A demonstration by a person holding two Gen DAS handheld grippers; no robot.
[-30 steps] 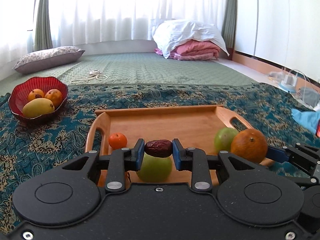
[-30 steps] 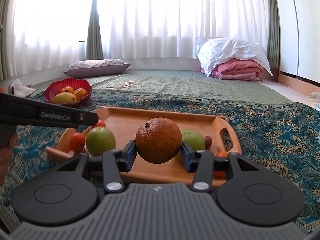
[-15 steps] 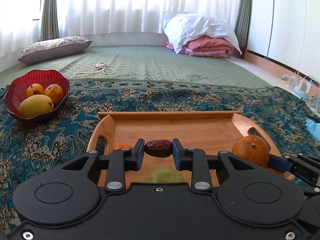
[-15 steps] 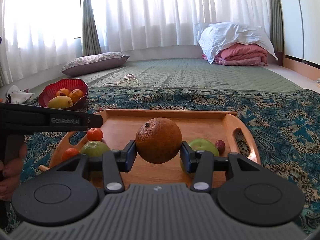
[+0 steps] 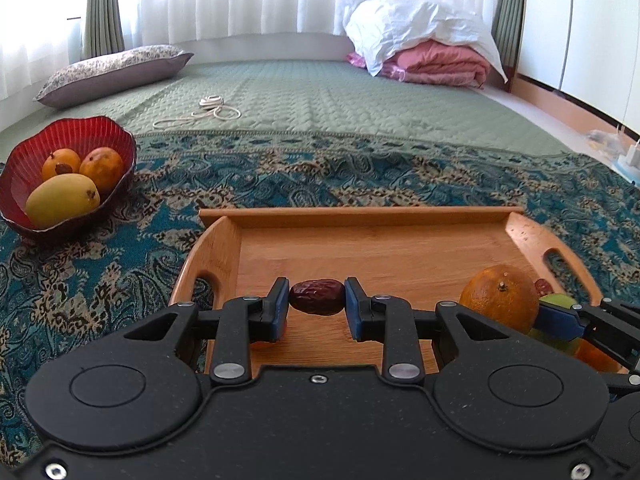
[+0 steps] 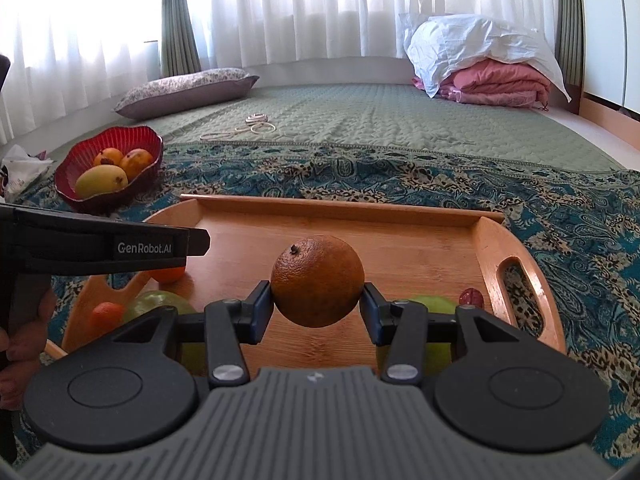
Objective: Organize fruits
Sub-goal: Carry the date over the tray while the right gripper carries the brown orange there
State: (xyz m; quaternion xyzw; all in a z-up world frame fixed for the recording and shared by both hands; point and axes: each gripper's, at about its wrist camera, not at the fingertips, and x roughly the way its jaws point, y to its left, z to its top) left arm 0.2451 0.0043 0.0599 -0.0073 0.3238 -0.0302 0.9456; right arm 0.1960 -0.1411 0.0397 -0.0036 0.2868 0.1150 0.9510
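Observation:
My left gripper (image 5: 317, 303) is shut on a dark red date (image 5: 317, 297), held above the wooden tray (image 5: 360, 216). My right gripper (image 6: 318, 308) is shut on a large orange (image 6: 318, 280) over the same tray (image 6: 340, 206); the orange also shows in the left wrist view (image 5: 500, 296). On the tray lie two green apples (image 6: 160, 304) (image 6: 432, 304), small tangerines (image 6: 106, 314) and another date (image 6: 471, 296). A red bowl (image 5: 100, 128) (image 6: 132, 136) with a mango and two orange fruits stands to the far left.
The tray sits on a blue patterned cloth (image 5: 360, 172) over a green quilted mat (image 5: 320, 88). A white cord (image 5: 208, 110), a pillow (image 5: 116, 68) and folded bedding (image 5: 432, 56) lie farther back. The left gripper's body (image 6: 100, 244) crosses the right wrist view.
Both grippers have risen with their fruits still held; the views now look down over the tray, and the fruits on it have dropped low or behind the gripper bodies.

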